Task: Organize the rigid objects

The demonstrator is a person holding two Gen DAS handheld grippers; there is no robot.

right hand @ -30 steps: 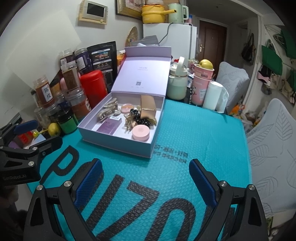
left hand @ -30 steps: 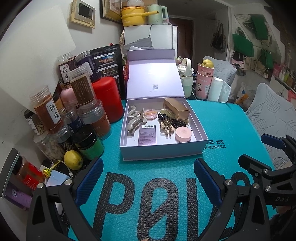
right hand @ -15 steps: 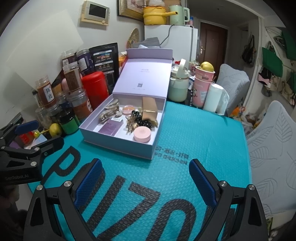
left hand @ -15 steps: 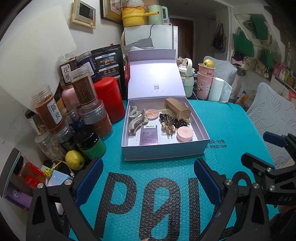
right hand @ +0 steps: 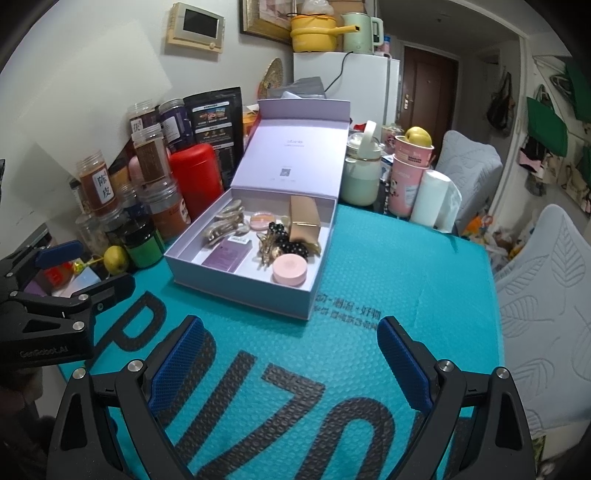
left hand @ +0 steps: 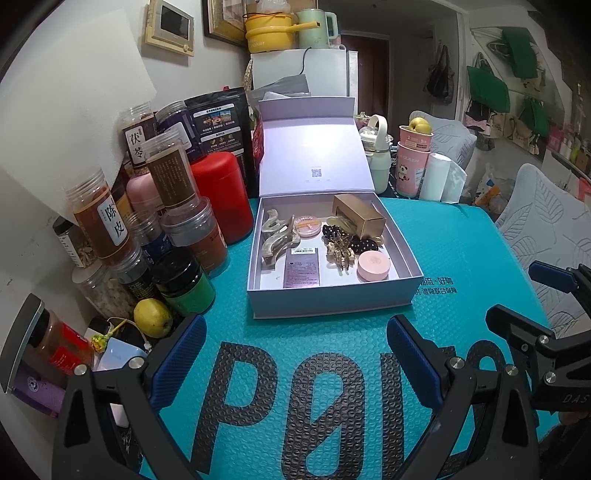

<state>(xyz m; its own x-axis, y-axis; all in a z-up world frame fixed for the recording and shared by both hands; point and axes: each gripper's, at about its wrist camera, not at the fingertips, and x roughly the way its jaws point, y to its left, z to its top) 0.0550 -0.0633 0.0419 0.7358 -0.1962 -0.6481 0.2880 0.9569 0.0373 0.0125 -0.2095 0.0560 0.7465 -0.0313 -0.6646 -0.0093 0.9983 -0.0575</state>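
Left wrist view: both hand-held grippers spread apart, empty.
Left hand-held gripper (left hand: 295, 354) and right hand-held gripper (right hand: 290, 350) hover over the worktop (left hand: 461, 240); box (left hand: 328, 301) at twelve o'clock.

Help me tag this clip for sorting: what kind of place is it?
Most likely a small lived-in home, a kitchen-dining corner. A white fridge carries a yellow pot and kettle, labelled food jars crowd the table's edge, and bags hang on the wall.

Lilac box (left hand: 325, 299), teal bubble-textured mat (left hand: 461, 236) with black lettering, red canister (left hand: 218, 195).
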